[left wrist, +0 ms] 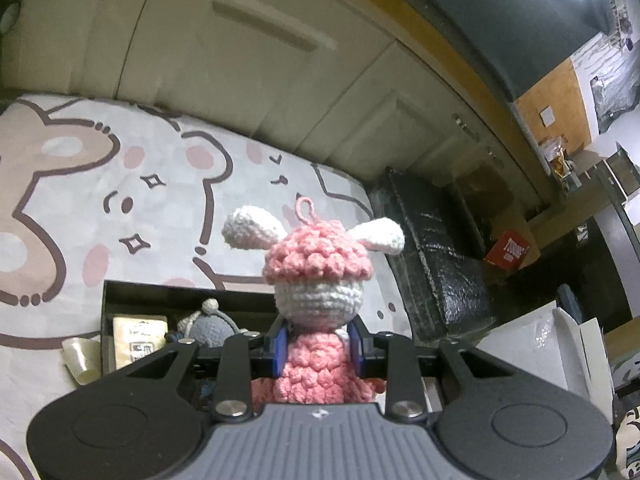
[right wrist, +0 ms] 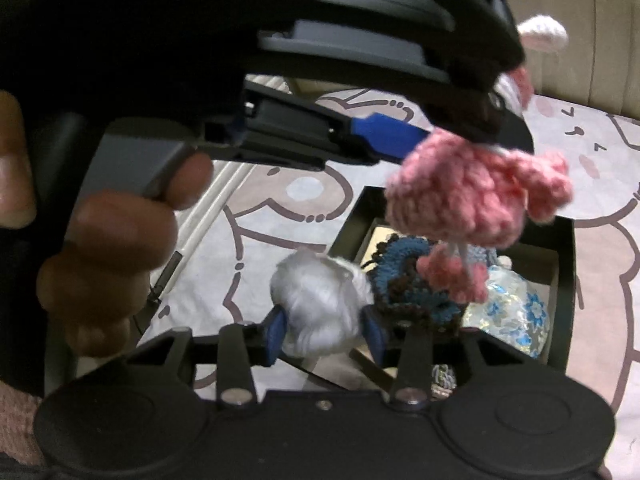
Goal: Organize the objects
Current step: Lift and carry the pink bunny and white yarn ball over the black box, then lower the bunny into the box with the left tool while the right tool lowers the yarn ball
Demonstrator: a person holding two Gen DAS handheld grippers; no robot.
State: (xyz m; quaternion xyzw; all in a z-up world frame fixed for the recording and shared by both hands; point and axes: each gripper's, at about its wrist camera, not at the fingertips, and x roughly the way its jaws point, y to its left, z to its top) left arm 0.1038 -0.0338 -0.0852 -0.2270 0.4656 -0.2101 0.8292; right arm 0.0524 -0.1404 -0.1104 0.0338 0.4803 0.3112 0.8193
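Observation:
A pink crochet sheep doll (left wrist: 316,264) with white ears stands upright between the blue pads of my left gripper (left wrist: 320,346), which is shut on its body. In the right wrist view that left gripper (right wrist: 468,124) reaches in from the upper left and holds the pink doll (right wrist: 476,196) above an open black box (right wrist: 564,280). My right gripper (right wrist: 325,332) stands at the box's near left corner. A white fluffy pompom (right wrist: 320,300) sits round and unsqueezed between its blue pads. A blue-and-brown crochet piece (right wrist: 404,276) lies right behind the pompom.
The black box (left wrist: 160,286) rests on a bear-print blanket (left wrist: 120,200) and holds a grey crochet doll (left wrist: 212,326), a beige card (left wrist: 138,340) and a floral pouch (right wrist: 512,316). A hand (right wrist: 112,248) grips the left tool. Cream cabinets (left wrist: 240,60) rise behind.

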